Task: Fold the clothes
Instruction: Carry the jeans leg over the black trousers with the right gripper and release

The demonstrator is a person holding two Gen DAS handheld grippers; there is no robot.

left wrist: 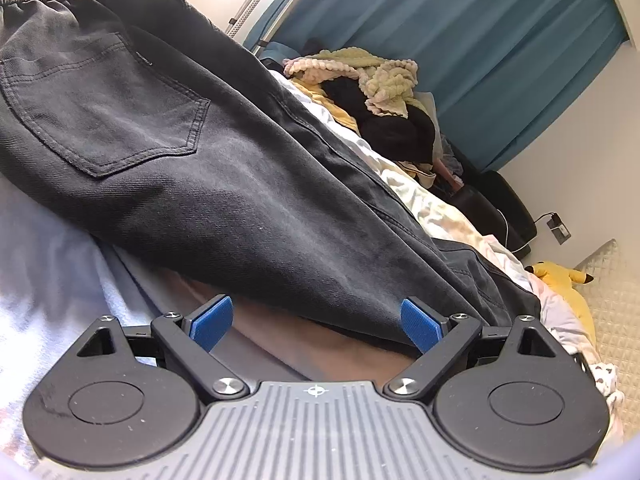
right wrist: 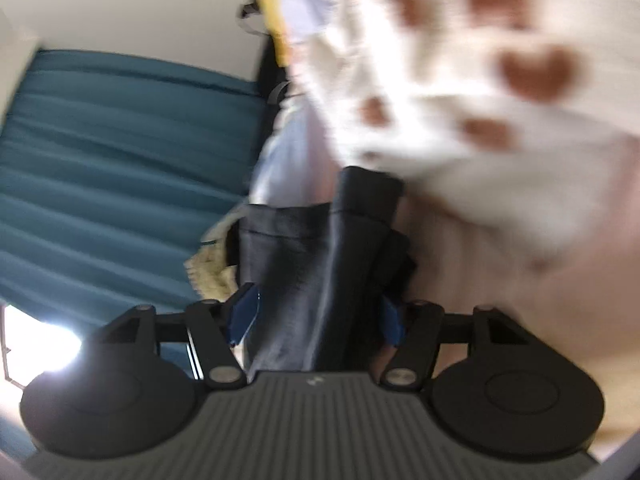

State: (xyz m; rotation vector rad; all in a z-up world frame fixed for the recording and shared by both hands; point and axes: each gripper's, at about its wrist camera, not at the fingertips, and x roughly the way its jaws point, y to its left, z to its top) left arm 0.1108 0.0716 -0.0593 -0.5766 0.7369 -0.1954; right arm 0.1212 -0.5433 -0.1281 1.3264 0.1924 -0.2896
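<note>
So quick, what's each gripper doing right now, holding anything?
Left gripper: open, empty, just short of the dark jeans.
Right gripper: closed on bunched dark jeans fabric.

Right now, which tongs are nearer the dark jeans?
Right. The right tongs have the dark jeans bunched between their pads; the left tongs stand open just short of them.

Both wrist views sit close — sharing black jeans [left wrist: 224, 168] and curtain [left wrist: 460, 40]

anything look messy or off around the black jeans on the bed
The black jeans lie flat. Behind them, a heap of clothes sits unfolded near the teal curtain, and a yellow plush toy lies at the bedding's edge.
</note>
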